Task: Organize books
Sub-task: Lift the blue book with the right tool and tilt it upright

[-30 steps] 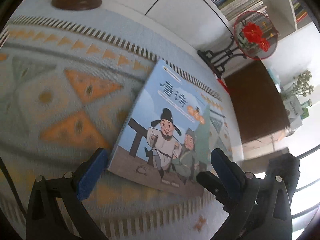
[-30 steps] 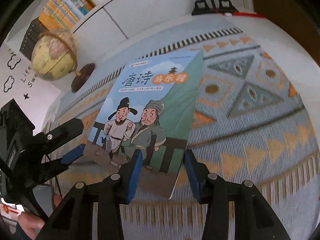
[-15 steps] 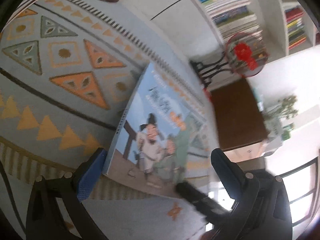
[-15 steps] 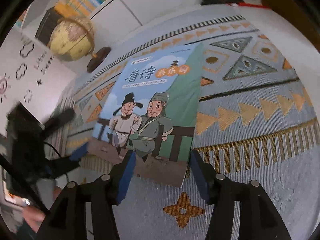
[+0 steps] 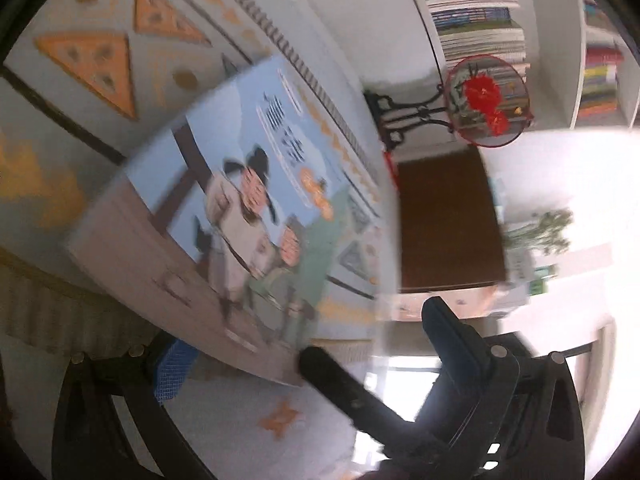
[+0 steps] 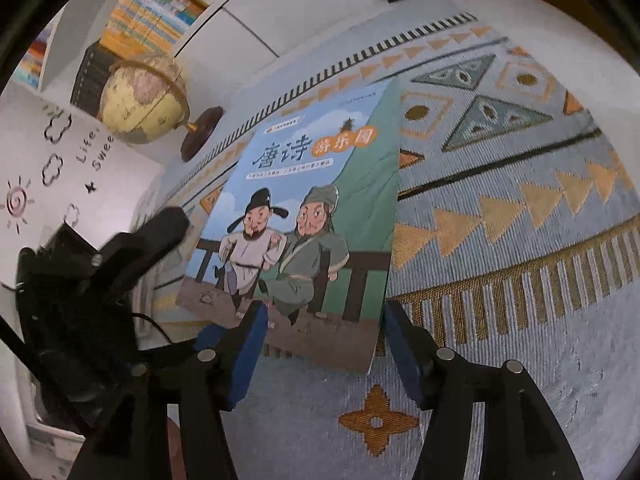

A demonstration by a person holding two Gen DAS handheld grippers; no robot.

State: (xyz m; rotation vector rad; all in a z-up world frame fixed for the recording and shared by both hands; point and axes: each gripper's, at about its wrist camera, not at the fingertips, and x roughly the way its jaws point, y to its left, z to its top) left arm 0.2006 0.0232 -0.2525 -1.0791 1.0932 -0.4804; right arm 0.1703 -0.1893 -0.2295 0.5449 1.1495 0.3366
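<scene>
Picture book (image 6: 304, 220), a thin, glossy, blue-and-green softcover with two cartoon men in robes on its front, lies face up on the pale blue woven rug (image 6: 520, 288) with orange triangles; whether its near left corner has left the rug the blurred left view does not settle. It looks light and somewhat bendy, and the slick cover could slide between pads, so a pinch low on a near corner or along the spine side seems safest, with support from both sides to keep it from drooping.

At the book's near edge the right gripper (image 6: 324, 356) stands spread, its blue pads either side of that edge and pressing on nothing; its jaws have just been opening. At the book's near left corner the left gripper (image 5: 304, 348) is spread too, one blue pad (image 5: 174, 372) just under or beside the corner, though blur hides whether it touches.

Beyond the book's far left corner stands a yellowed globe on a dark wooden foot (image 6: 144, 100), and behind that white shelves packed with books (image 6: 160, 16). Past the book's far right side sits a round red fan on a black iron stand (image 5: 486, 102).
</scene>
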